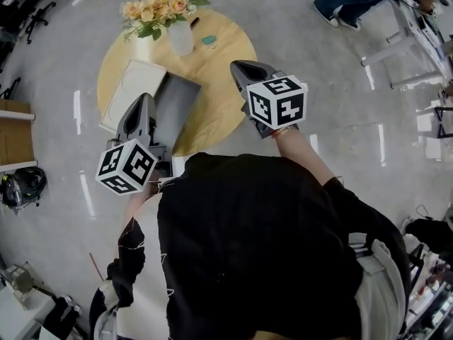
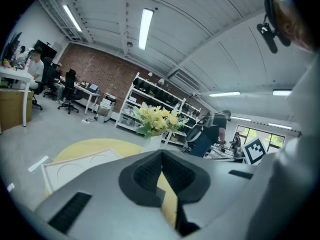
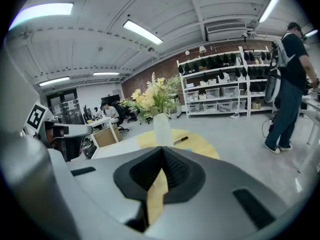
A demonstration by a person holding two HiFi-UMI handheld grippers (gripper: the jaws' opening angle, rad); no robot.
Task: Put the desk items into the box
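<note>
Wooden table [image 1: 216,66], white box [image 1: 131,89], left claw [image 1: 144,99] closed, right claw [image 1: 238,66] closed, both empty.

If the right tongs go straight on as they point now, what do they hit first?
Probably the white vase dead ahead of the right tongs, or the tabletop just before it; depth unclear.

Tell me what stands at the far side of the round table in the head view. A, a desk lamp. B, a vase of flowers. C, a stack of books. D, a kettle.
B: a white vase of flowers with yellow and peach blooms stands on the far part of the round wooden table, beyond the white box.
</note>
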